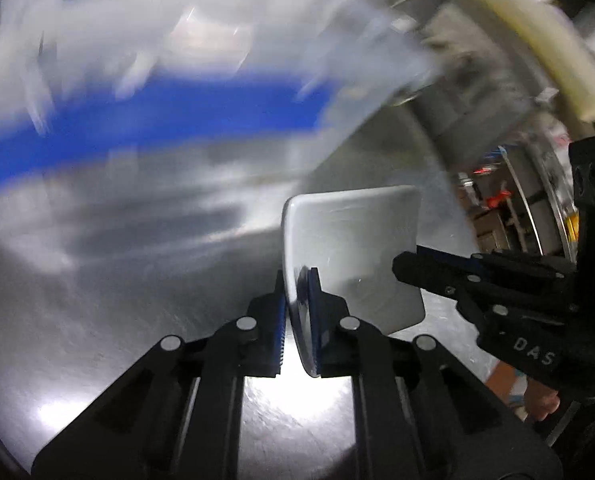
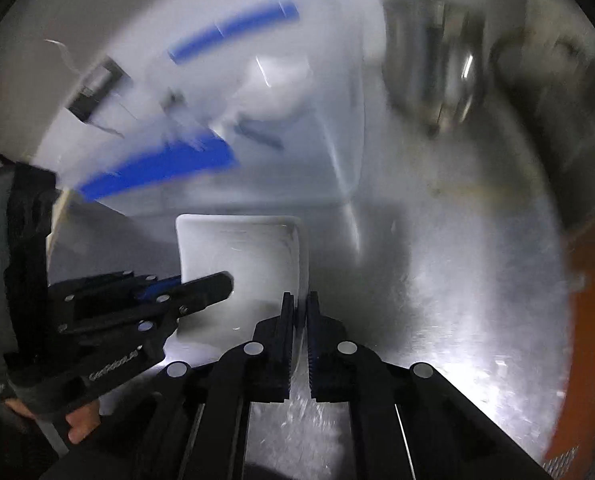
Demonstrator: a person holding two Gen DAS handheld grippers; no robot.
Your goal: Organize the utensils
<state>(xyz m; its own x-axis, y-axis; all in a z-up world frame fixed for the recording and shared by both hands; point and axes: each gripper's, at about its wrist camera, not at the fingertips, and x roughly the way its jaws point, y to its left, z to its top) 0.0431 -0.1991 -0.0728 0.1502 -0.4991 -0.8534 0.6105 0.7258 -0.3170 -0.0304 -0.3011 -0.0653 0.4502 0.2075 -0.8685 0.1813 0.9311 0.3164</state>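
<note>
Two grippers, one white square dish: left wrist view shows the left gripper (image 1: 297, 300) clamped on the left rim of the dish (image 1: 357, 240), which sits over a brushed metal counter (image 1: 117, 320), with the right gripper (image 1: 407, 266) reaching onto the opposite rim from the right (its grip cannot be told here). Right wrist view shows the right gripper (image 2: 299, 312) pinched narrow on the dish's right rim, the left gripper (image 2: 217, 284) entering from the left; behind, a blurred clear bin with blue bands (image 2: 157, 168)

Brushed steel countertop (image 2: 437, 280) lying under hard glare, blurred steel vessels (image 2: 429, 60) standing behind it, cluttered shelving (image 1: 509, 200) showing beyond its edge, orange surface (image 2: 589, 300) bordering it.
</note>
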